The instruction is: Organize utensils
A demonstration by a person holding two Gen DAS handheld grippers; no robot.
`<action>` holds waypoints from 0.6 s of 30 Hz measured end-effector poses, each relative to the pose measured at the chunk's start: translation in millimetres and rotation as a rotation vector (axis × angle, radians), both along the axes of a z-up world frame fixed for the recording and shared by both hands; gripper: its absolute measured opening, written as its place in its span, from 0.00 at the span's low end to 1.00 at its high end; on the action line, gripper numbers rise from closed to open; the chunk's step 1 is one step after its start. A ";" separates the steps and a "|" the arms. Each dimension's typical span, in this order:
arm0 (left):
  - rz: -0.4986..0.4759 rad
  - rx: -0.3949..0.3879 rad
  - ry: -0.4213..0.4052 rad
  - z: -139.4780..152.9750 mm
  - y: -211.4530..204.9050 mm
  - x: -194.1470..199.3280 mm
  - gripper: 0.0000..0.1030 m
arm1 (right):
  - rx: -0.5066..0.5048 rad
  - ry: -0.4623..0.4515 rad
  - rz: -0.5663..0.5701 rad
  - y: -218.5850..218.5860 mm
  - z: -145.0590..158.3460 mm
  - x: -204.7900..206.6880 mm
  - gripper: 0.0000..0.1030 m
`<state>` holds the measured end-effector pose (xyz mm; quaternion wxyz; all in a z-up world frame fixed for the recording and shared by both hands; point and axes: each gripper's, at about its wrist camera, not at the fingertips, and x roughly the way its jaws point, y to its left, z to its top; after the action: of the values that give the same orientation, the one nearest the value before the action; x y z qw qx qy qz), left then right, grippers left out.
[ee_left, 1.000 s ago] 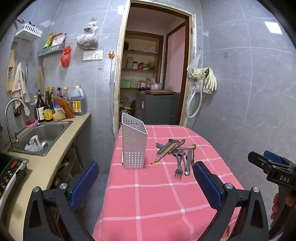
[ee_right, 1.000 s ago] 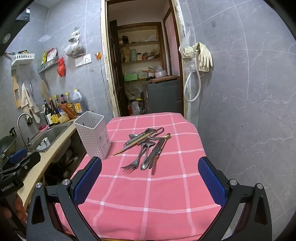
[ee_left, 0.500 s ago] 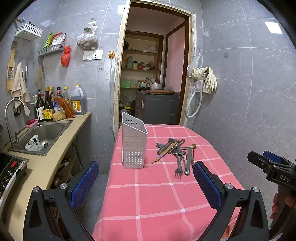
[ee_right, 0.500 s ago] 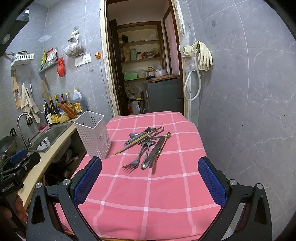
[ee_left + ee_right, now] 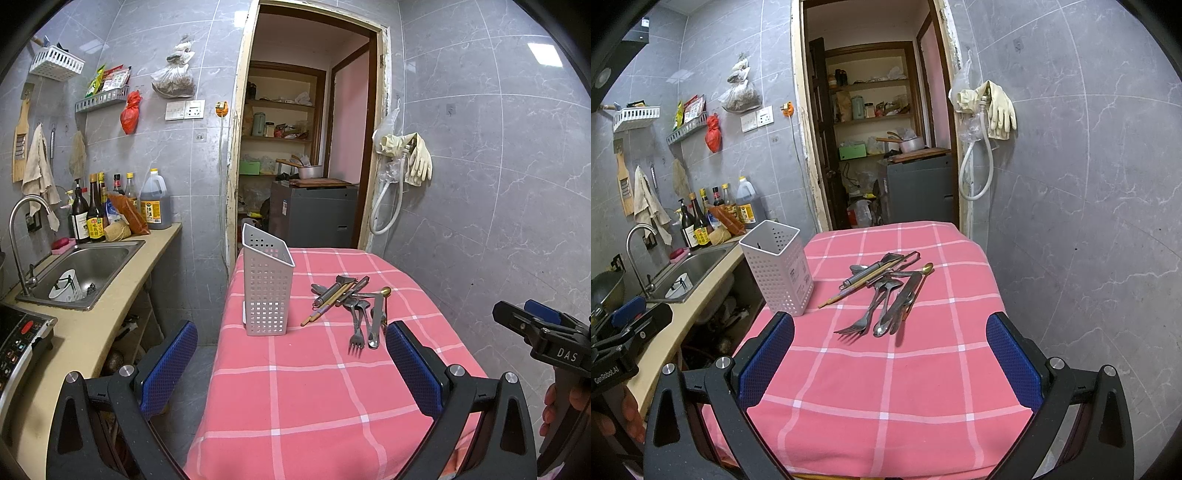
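Here, utensil pile [image 5: 886, 291] mid-table, beside holder [image 5: 777, 271] at the cloth's [image 5: 886, 387] left edge.

A table under a pink checked cloth [image 5: 886, 387] carries a white perforated holder [image 5: 779, 273] beside piled utensils [image 5: 886, 291].

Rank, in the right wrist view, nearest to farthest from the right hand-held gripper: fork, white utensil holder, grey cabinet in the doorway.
From the right hand-held gripper:
1. Fork, just ahead, centre.
2. White utensil holder, farther back, left.
3. Grey cabinet, beyond the table.
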<state>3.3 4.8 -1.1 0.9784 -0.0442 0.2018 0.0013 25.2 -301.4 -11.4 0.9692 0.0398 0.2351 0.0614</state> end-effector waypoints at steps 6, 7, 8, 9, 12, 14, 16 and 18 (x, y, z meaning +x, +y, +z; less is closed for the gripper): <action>0.000 0.000 0.000 -0.2 0.3 0.5 1.00 | 0.000 0.001 -0.001 0.8 -0.8 0.6 0.99; 0.000 0.000 0.000 -0.1 0.3 0.5 1.00 | 0.000 0.001 -0.001 0.8 -0.8 0.6 0.99; 0.001 0.000 0.000 -0.1 -0.3 0.0 1.00 | 0.000 0.001 0.000 0.7 -0.7 0.6 0.99; 0.001 0.000 0.000 -0.1 -0.2 0.1 1.00 | 0.000 0.001 0.000 0.8 -0.7 0.5 0.99; 0.000 0.001 0.000 0.0 0.2 0.6 1.00 | 0.000 0.001 -0.001 0.7 -0.5 0.6 0.99; 0.000 0.001 -0.001 -0.2 -0.6 -0.2 1.00 | 0.000 0.002 0.000 0.6 -0.7 0.9 0.99; 0.000 0.000 0.000 -0.1 -0.5 -0.1 1.00 | 0.000 0.002 -0.001 0.5 -0.5 0.9 0.99; 0.001 0.000 0.000 0.0 -0.5 0.0 1.00 | 0.001 0.002 -0.001 0.5 -0.5 0.9 0.99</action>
<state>3.3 4.2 -1.2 0.9784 -0.0442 0.2018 0.0019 26.1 -300.9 -12.0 0.9690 0.0403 0.2361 0.0608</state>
